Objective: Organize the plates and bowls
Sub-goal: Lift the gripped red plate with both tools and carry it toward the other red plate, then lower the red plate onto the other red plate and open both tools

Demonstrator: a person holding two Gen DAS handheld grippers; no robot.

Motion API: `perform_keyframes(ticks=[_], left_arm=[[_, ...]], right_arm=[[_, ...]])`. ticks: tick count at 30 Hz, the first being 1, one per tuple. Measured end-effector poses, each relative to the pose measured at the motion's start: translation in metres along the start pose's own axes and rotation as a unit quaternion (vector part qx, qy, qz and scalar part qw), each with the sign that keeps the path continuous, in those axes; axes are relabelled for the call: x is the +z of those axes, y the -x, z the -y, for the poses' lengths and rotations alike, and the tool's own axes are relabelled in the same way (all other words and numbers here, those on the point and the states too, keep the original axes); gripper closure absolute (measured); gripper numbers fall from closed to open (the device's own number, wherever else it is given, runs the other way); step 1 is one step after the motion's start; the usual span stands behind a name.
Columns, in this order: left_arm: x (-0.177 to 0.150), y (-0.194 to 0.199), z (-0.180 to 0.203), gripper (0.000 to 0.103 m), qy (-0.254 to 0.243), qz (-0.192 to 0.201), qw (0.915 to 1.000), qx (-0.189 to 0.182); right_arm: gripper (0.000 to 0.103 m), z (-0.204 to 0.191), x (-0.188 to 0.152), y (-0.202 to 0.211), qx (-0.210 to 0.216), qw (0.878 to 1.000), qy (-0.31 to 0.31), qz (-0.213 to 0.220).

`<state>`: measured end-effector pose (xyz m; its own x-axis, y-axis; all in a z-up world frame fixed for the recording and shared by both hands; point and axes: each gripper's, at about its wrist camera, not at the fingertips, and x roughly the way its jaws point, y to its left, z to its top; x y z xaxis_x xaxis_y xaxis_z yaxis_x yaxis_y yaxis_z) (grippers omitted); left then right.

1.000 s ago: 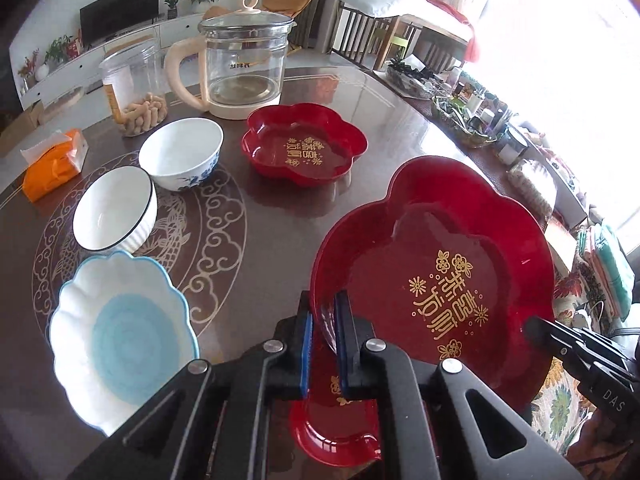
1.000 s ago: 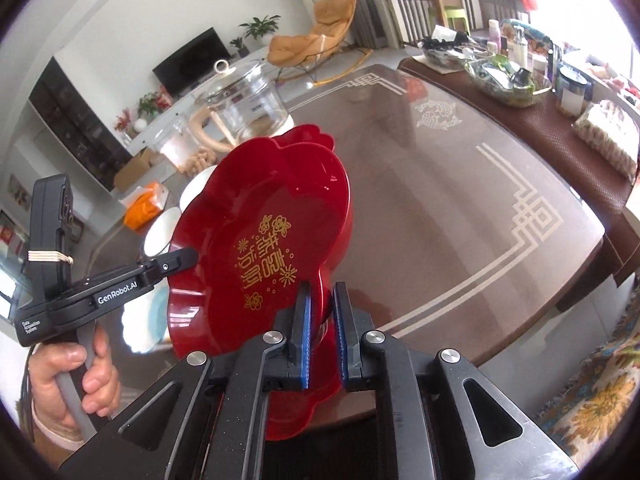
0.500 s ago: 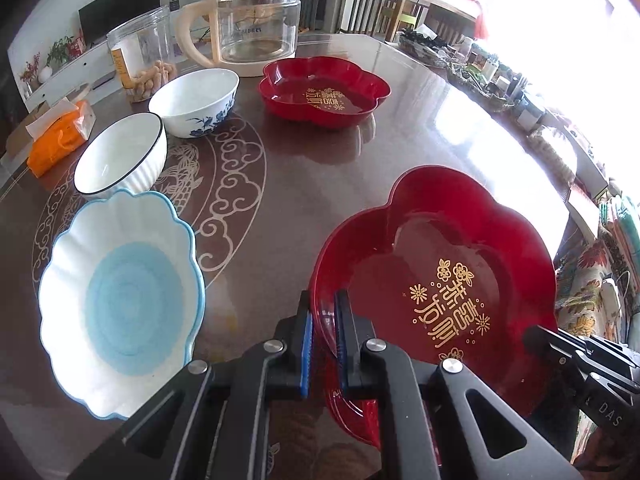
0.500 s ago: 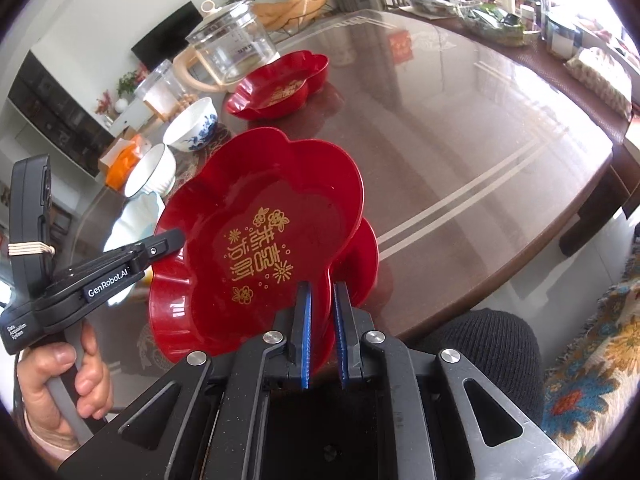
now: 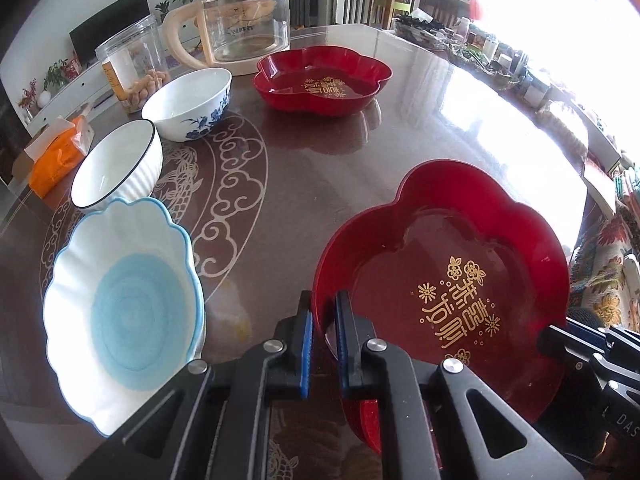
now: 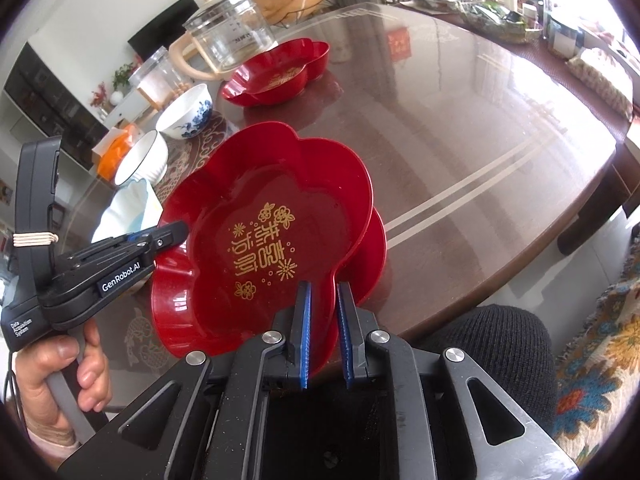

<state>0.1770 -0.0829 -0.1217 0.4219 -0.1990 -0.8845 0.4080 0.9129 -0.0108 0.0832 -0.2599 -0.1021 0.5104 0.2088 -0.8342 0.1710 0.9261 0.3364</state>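
A red flower-shaped plate (image 5: 440, 280) with gold lettering lies nested on a second red plate (image 6: 374, 248) near the table's front edge. My left gripper (image 5: 322, 306) is shut on its left rim. My right gripper (image 6: 322, 294) straddles the near rim; its jaws are opening, with the rim loose between the pads. A third red plate (image 5: 324, 80) sits at the back. To the left stand a blue-centred scalloped bowl (image 5: 124, 304), a ribbed white bowl (image 5: 116, 164) and a blue-flowered bowl (image 5: 188, 100).
A glass kettle (image 5: 244, 12), a plastic jar (image 5: 132, 68) and an orange tissue pack (image 5: 56, 156) line the far left of the brown glass-topped table (image 6: 460, 128). A cluttered side table (image 6: 480, 12) is beyond. A person's knee (image 6: 488, 336) is at the table edge.
Both grippers came down with the tilted red plate and it now lies level on the lower red plate. The right jaws have parted from the rim.
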Motion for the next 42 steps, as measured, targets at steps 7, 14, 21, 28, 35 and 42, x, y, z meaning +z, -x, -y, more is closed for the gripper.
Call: perform_keyframes(ticks=[7, 14, 21, 28, 35, 42], left_arm=[[0.001, 0.014, -0.003, 0.049, -0.006, 0.025, 0.9996, 0.014], [0.006, 0.04, -0.016, 0.028, 0.021, 0.066, 0.9975, 0.015], [0.004, 0.06, -0.034, 0.027, 0.042, 0.089, 0.9949, 0.02], [0.004, 0.076, -0.04, 0.027, 0.046, 0.1, 0.9938, 0.012], [0.005, 0.079, -0.032, 0.026, 0.035, 0.1, 0.9944, -0.001], [0.014, 0.076, -0.041, 0.026, 0.037, 0.091, 0.9952, -0.004]], right_arm=[[0.066, 0.001, 0.001, 0.007, 0.013, 1.0, -0.01, 0.013], [0.056, 0.007, 0.003, 0.034, 0.0, 0.997, -0.017, 0.069], [0.045, 0.004, 0.008, 0.068, -0.052, 0.988, 0.024, 0.144], [0.039, 0.001, 0.015, 0.094, -0.079, 0.975, 0.052, 0.201], [0.034, -0.011, 0.013, 0.091, -0.093, 0.972, 0.085, 0.198], [0.034, -0.015, 0.021, 0.078, -0.059, 0.983, 0.094, 0.144]])
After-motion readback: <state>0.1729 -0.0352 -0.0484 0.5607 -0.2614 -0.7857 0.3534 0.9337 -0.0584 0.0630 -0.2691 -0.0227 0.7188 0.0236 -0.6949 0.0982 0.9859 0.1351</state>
